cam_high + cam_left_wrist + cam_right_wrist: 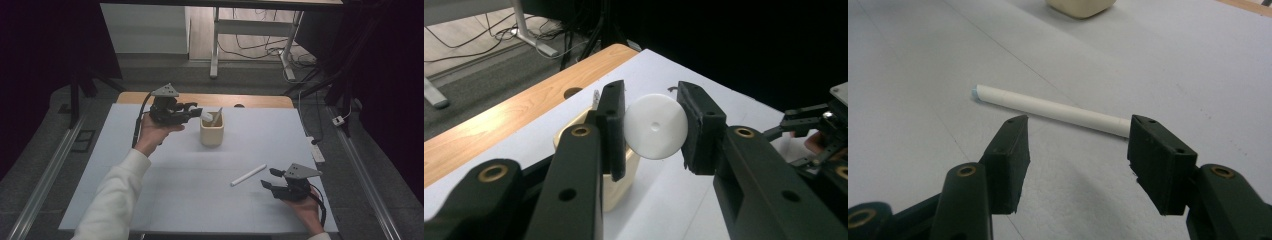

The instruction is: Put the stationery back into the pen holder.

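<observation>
Your left gripper (196, 109) sits in the upper middle of the high view, just left of the cream-coloured square cup (211, 131). Its jaws are closed on a white round-ended cylinder (656, 126); in the left gripper view you look straight at the flat circular end, in the centre of the frame, with a pad touching it on each side. In that same view the cup (616, 187) lies below and behind the left jaw, on the pale grey table mat (664, 200). A thin pale stick (217, 116) leans inside the cup in the high view.

Your right gripper (270, 178) rests in the lower right of the high view, held low over the mat (165, 200). Its jaws stand apart with nothing between them. A second white cylinder, long and slim (248, 175), lies flat on the mat just left of those jaws; in the right gripper view it (1048, 109) crosses the middle of the frame on a slant, just beyond the jaw tips and not touching them.
</observation>
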